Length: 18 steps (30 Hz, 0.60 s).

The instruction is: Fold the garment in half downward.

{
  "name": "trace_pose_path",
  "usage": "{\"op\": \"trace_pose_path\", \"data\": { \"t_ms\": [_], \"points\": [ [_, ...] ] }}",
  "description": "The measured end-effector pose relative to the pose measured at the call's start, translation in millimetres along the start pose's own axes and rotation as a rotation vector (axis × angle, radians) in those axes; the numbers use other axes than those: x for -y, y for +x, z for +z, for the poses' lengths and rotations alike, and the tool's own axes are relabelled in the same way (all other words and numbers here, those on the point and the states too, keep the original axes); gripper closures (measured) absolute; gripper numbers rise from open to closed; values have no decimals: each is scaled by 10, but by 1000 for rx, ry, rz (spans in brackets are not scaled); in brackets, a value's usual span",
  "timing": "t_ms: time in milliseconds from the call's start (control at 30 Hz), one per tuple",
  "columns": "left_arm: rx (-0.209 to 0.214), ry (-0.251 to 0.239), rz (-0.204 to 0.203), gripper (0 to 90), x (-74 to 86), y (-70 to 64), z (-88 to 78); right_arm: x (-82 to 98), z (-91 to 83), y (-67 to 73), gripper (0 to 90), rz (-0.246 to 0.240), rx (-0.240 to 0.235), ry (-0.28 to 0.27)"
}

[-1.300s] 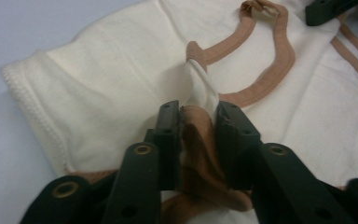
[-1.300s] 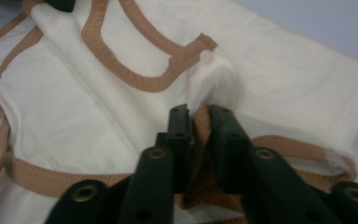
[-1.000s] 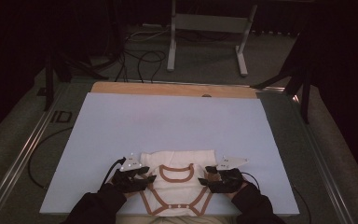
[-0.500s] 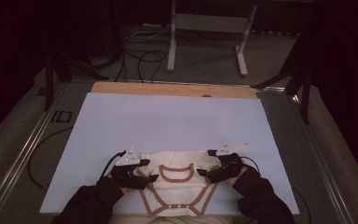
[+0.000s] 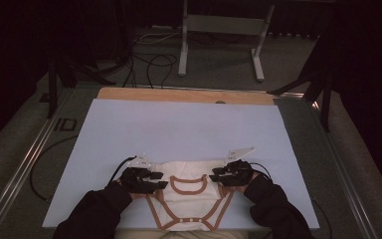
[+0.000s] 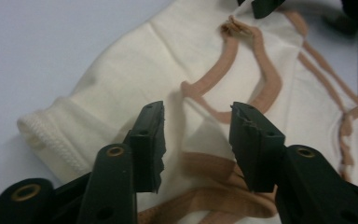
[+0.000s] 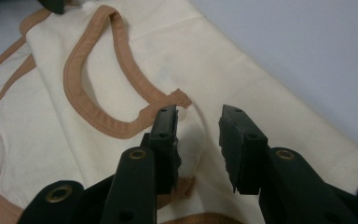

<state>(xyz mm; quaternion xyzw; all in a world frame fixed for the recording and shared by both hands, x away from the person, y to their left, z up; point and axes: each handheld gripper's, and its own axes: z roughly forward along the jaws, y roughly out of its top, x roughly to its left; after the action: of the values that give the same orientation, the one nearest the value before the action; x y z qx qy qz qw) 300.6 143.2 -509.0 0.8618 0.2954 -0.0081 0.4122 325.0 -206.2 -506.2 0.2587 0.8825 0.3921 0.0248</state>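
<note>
We've got a cream baby bodysuit (image 5: 189,199) with tan trim lying flat at the near edge of the pale blue mat (image 5: 179,129), collar away from us, snap end toward us. Left gripper (image 6: 196,140) sits at one shoulder, jaws partly apart with a raised fold of cloth and trim between them; jaws have just been closing, but we can't tell if the pads are pressing yet. Right gripper (image 7: 198,142) mirrors it at the other shoulder by the neckline (image 7: 98,79), jaws also just closing over a small pucker of fabric, grip likewise unconfirmed. Our read: symmetric hold at both shoulders so the garment can be lifted or folded evenly. No containers here. Farther off, bare mat, a wooden board edge (image 5: 184,94), then metal stand legs (image 5: 219,45) and loose cables (image 5: 149,62) on the floor.
</note>
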Motion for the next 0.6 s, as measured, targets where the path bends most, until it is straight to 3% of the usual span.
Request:
{"op": "trace_pose_path", "data": {
  "t_ms": [167,267,400,600],
  "points": [
    [8,42,3,677,-13,11,57,16,38,-6,713,16,-22,17],
    [-6,56,-1,693,-11,15,102,28,64,-11,714,24,-33,29],
    [-27,69,22,718,-13,-1,133,52,94,-11,725,38,-36,49],
    [-43,79,56,824,-24,-50,155,30,106,62,833,-11,-12,64]
  ]
}}
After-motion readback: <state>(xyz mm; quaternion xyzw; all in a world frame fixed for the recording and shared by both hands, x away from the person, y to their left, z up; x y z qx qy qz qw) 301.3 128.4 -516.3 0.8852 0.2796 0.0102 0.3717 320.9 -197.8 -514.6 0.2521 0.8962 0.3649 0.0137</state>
